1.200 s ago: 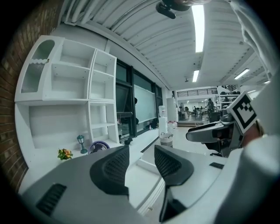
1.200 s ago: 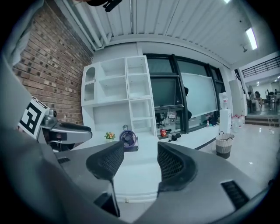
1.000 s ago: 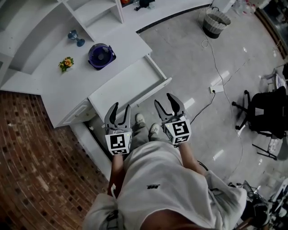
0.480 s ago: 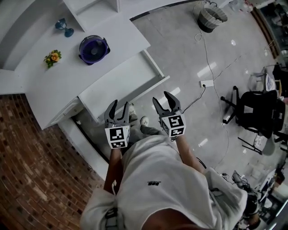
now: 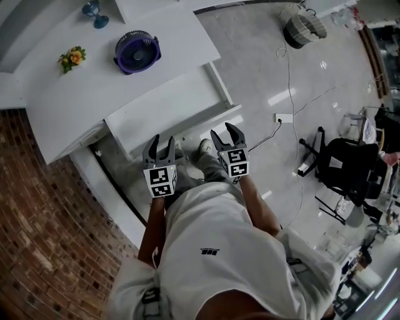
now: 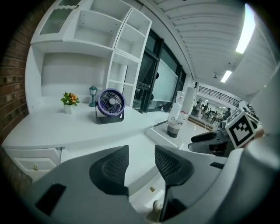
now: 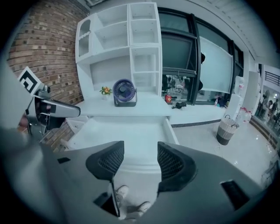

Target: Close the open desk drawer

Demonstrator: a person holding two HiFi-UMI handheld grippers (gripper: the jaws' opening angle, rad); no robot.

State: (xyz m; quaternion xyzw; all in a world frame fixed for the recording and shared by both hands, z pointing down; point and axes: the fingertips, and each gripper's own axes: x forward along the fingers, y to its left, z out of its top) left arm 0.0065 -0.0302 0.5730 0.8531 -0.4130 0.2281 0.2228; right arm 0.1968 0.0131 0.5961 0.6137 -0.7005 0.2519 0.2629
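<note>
The white desk [image 5: 75, 94] has its wide drawer [image 5: 164, 111] pulled out toward me; its front panel [image 5: 195, 128] faces my grippers. My left gripper [image 5: 162, 142] hovers just short of the panel's left part, open and empty. My right gripper [image 5: 224, 131] is beside the panel's right end, also open and empty. In the left gripper view the drawer [image 6: 141, 151] shows between the spread jaws of my left gripper [image 6: 141, 159]. From the right gripper view, the drawer's pale inside [image 7: 127, 133] lies straight ahead of my right gripper [image 7: 140, 159].
A purple fan [image 5: 136, 53], a small flower pot [image 5: 72, 58] and a blue lantern ornament [image 5: 94, 11] stand on the desk. My shoes [image 5: 205, 147] are under the drawer. A brick wall [image 5: 37, 219] is left; a basket [image 5: 303, 28], cable and office chair [image 5: 347, 169] are right.
I have moved closer to the desk. Both grippers, still open, have come nearer to the drawer's front panel, and the desk has slid down and left in the head view.
</note>
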